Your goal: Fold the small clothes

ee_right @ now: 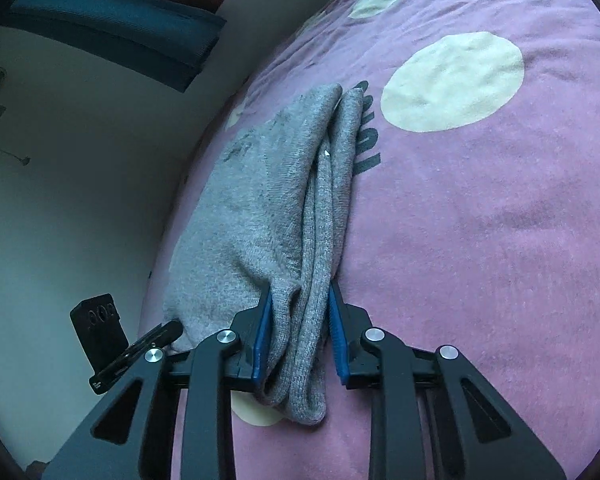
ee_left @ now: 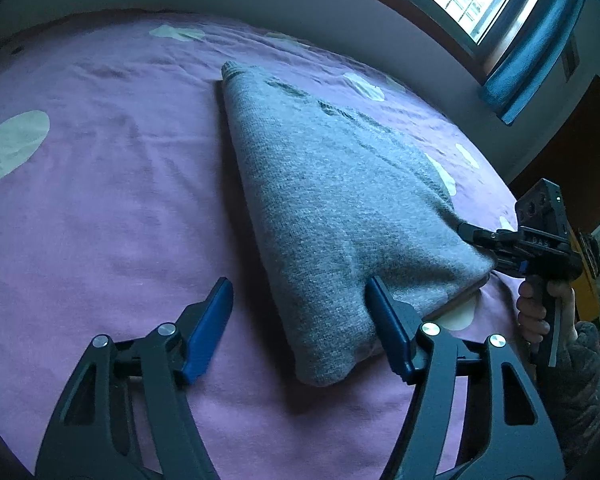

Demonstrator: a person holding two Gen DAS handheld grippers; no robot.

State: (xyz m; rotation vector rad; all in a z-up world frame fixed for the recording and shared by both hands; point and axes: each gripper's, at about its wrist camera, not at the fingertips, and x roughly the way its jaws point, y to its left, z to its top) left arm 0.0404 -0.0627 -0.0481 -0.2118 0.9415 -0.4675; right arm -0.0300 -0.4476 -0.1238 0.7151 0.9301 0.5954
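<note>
Right tool (ee_right: 300, 332) clamped on folded grey knit (ee_right: 260, 216) on purple bedcover (ee_right: 480, 240); left tool (ee_left: 300, 328) apart.

The garment (ee_right: 260, 216) covers part of a pale spot (ee_right: 256, 414); dark lettering (ee_right: 366, 136) shows only partly beside its folds. The sleeve (ee_left: 584, 380) runs off the frame edge.

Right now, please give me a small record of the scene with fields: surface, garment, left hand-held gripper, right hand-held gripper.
surface: purple bedspread with pale dots
garment: grey knitted garment, folded, lying flat on the bedspread
left hand-held gripper: jaws open around the garment's near corner, one pad against the cloth, the other apart from it
right hand-held gripper: closed on the garment's bunched edge
</note>
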